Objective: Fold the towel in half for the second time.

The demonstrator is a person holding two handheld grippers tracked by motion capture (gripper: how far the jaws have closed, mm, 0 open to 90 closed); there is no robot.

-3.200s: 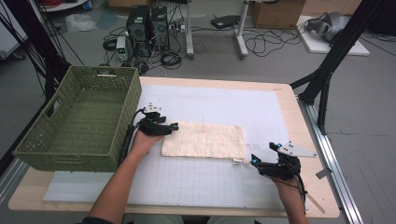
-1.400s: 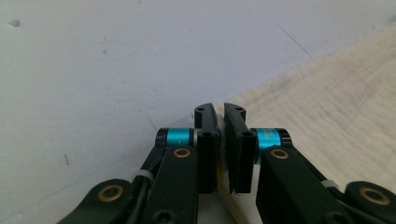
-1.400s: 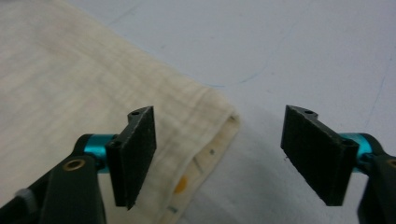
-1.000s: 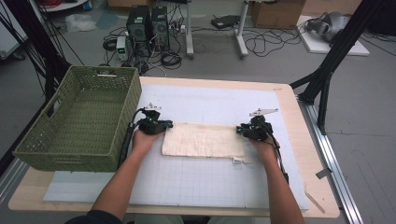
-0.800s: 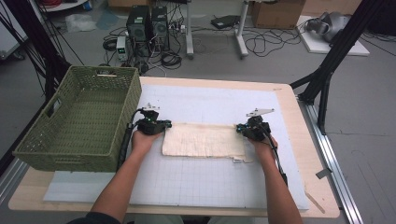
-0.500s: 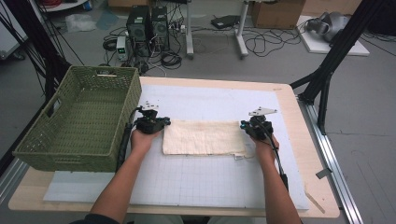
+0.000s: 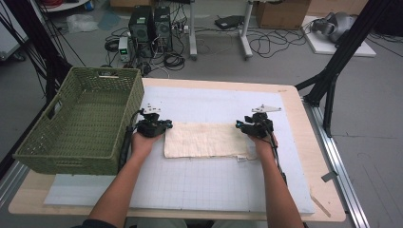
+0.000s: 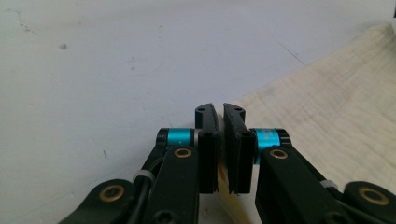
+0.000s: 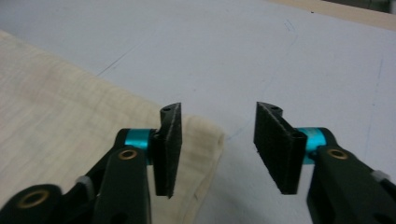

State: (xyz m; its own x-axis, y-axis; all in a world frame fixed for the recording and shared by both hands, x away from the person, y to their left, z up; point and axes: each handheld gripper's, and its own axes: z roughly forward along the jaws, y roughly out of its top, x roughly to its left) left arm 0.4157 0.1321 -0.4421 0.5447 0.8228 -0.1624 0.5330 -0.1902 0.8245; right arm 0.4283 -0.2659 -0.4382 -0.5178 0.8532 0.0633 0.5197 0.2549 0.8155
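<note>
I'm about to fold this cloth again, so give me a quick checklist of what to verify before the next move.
1. Left tongs clamped on the cloth corner: ok, jaws shut on fabric.
2. Right tongs gripping: not ok, jaws have just been opening, apart, cloth corner lying beneath them.
3. Cloth flat on the white mat: ok.
4. Fold edges aligned: cannot tell.
5. Green basket apart from the cloth: ok.
</note>
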